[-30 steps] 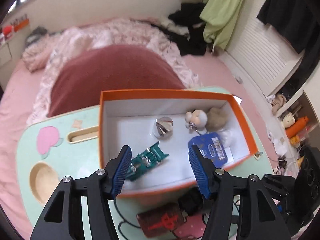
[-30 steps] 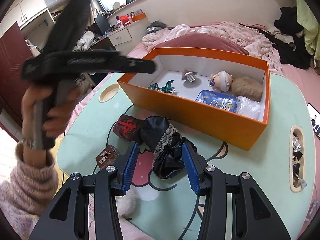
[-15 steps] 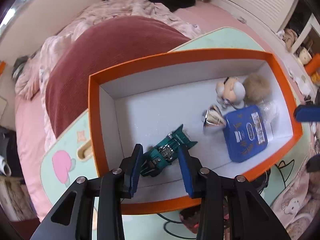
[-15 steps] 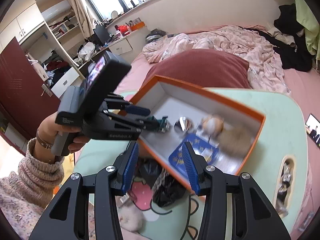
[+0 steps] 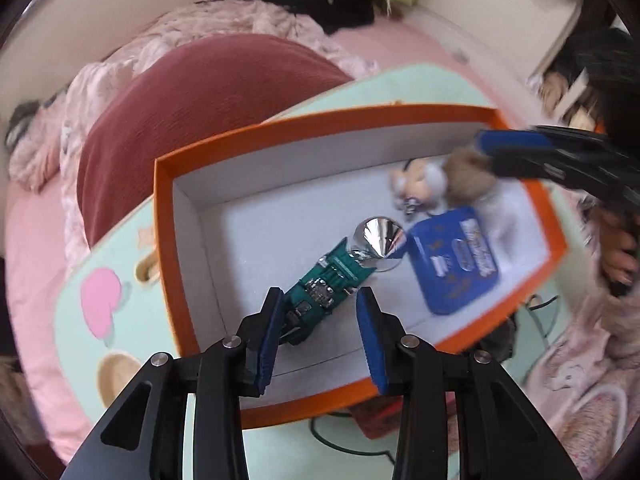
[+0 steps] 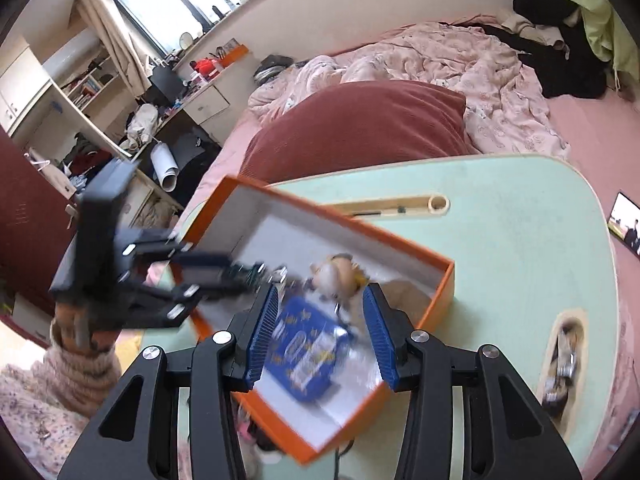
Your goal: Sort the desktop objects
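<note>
While both tools hang over the orange box (image 5: 164,240), the left gripper (image 5: 320,332) has just narrowed its jaws, which stand apart around the rear of the green toy car (image 5: 324,292) without pressing it. At 2 o'clock from the car lie a silver cone (image 5: 378,238) and blue tin (image 5: 452,260). The right gripper (image 6: 324,336) hangs unclosed, empty, above the tin.

We note the left gripper (image 5: 320,330) has come down into the orange box (image 5: 164,216); its jaws have narrowed around the green toy car (image 5: 324,292), apparently not pressing it. The silver cone (image 5: 378,236) now lies against the car's nose. The right gripper (image 6: 320,334) has swung over the box.
</note>
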`<action>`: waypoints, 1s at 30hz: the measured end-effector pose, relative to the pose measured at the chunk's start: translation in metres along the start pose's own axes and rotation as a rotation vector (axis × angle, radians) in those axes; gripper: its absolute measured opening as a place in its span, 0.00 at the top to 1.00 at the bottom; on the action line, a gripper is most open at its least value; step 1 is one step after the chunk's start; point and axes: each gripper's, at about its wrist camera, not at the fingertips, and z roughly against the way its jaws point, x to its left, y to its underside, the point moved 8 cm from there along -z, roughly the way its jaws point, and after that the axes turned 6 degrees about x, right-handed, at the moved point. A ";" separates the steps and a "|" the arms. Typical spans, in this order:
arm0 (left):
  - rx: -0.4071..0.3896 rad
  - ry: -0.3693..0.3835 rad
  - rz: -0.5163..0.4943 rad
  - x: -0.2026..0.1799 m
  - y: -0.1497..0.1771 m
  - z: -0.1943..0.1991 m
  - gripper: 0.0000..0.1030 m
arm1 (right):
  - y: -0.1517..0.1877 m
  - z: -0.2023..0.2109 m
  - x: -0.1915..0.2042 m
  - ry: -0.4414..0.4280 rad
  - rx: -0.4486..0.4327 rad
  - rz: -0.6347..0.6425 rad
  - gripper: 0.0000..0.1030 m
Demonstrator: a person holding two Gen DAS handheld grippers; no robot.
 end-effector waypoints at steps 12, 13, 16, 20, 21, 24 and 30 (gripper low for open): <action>-0.028 0.155 0.176 0.028 -0.009 0.003 0.65 | -0.091 -0.010 -0.003 -0.072 -0.047 0.059 0.69; -0.031 0.161 0.187 0.030 -0.008 0.002 0.65 | -0.092 -0.010 0.003 -0.066 -0.048 0.077 0.68; -0.103 0.163 0.241 0.031 -0.009 0.006 0.64 | -0.083 -0.023 0.002 0.009 -0.009 0.096 0.66; -0.130 0.056 0.287 0.034 -0.015 0.003 0.64 | -0.071 -0.035 -0.006 0.003 0.054 0.140 0.65; -0.131 0.041 0.289 0.033 -0.015 0.003 0.64 | -0.069 -0.035 -0.009 -0.016 0.070 0.141 0.65; -0.120 0.034 0.296 0.034 -0.014 0.007 0.64 | -0.067 -0.033 -0.013 -0.041 0.104 0.164 0.65; -0.144 0.144 0.288 0.034 -0.030 0.031 0.63 | -0.050 -0.029 0.014 -0.076 0.209 0.278 0.65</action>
